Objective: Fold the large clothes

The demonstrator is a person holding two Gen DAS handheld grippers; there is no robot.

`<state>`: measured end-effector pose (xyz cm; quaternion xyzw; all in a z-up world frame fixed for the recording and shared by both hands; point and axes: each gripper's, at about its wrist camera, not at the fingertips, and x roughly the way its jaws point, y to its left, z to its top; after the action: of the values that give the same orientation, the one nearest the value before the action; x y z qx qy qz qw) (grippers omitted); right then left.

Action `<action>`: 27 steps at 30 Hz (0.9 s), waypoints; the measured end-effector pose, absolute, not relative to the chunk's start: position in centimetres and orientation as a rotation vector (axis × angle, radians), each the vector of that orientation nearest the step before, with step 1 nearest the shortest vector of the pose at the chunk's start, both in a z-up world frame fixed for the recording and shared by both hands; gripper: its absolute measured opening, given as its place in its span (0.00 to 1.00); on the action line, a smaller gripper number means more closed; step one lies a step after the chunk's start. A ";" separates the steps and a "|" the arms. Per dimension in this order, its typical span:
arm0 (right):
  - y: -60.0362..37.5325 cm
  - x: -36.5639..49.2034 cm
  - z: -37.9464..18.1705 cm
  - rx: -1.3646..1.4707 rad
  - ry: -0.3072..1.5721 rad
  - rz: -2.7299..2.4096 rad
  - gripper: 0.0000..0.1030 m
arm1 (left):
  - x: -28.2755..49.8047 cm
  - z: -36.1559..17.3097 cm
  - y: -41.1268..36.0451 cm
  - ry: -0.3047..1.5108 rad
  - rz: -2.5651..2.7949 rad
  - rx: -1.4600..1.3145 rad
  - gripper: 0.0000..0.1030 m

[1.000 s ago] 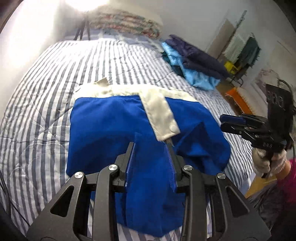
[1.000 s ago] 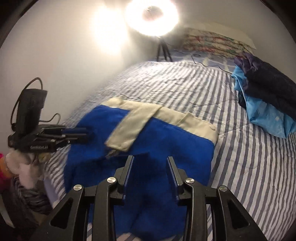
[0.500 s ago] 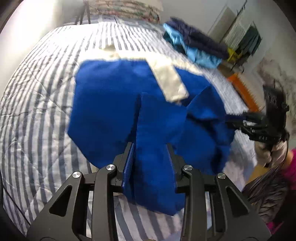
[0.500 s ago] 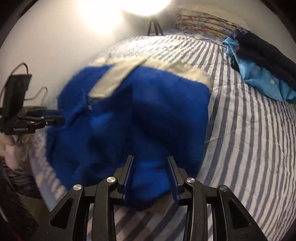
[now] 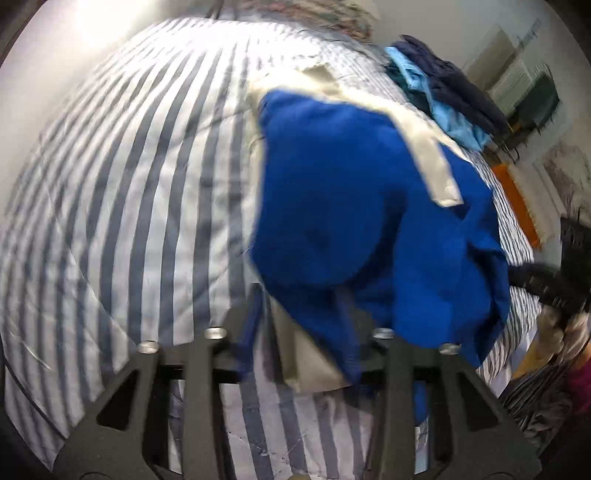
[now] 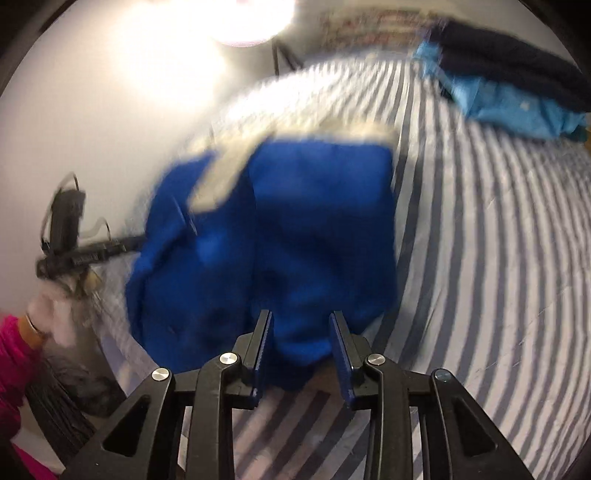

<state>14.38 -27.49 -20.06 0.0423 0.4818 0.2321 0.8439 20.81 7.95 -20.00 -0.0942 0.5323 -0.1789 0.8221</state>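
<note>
A large blue garment (image 5: 354, 206) with cream trim (image 5: 428, 147) lies bunched on the striped bed; it also shows in the right wrist view (image 6: 295, 236). My left gripper (image 5: 299, 332) has its jaws apart with the garment's near edge and a cream flap between them, lifted off the bed. My right gripper (image 6: 301, 347) has its jaws apart with blue cloth between them at the garment's near edge. Both views are motion-blurred. Each gripper shows in the other's view, the right one (image 5: 546, 284) at the garment's right side and the left one (image 6: 85, 251) at its left side.
The grey-striped quilt (image 5: 129, 184) covers the bed. A pile of dark and light-blue clothes (image 6: 509, 85) lies at the far side near patterned pillows (image 5: 332, 14). A bright ring lamp (image 6: 251, 22) stands at the head. The person's pink sleeve (image 6: 11, 354) is at the left.
Both grippers have dropped to the garment's near edge and are pulling it up and over; the blue cloth has bunched and shifted right in the left view. Heavy blur shows fast motion.
</note>
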 end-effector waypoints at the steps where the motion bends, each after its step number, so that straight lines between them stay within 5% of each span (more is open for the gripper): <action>1: -27.2 14.2 -20.7 0.066 1.036 0.486 0.31 | 20.9 -20.0 8.4 1.142 -0.383 -0.235 0.48; 7: -28.8 13.7 -17.8 0.091 0.998 0.580 0.44 | 21.6 -16.9 11.4 1.072 -0.394 -0.358 0.48; 9: -30.1 13.5 -15.7 0.120 0.901 0.599 0.71 | 22.9 -15.9 12.6 1.045 -0.408 -0.466 0.51; 10: -30.7 13.6 -15.0 0.137 0.853 0.586 0.74 | 23.4 -15.7 12.8 1.034 -0.412 -0.490 0.52; 27: -35.4 22.7 -23.0 0.590 1.027 0.580 0.80 | 29.6 -22.3 13.6 1.216 -0.524 -0.806 0.64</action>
<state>22.67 -35.44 -22.96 0.2742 0.4770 0.2696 0.7903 29.56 13.63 -22.31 -0.3639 0.5490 -0.2367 0.7142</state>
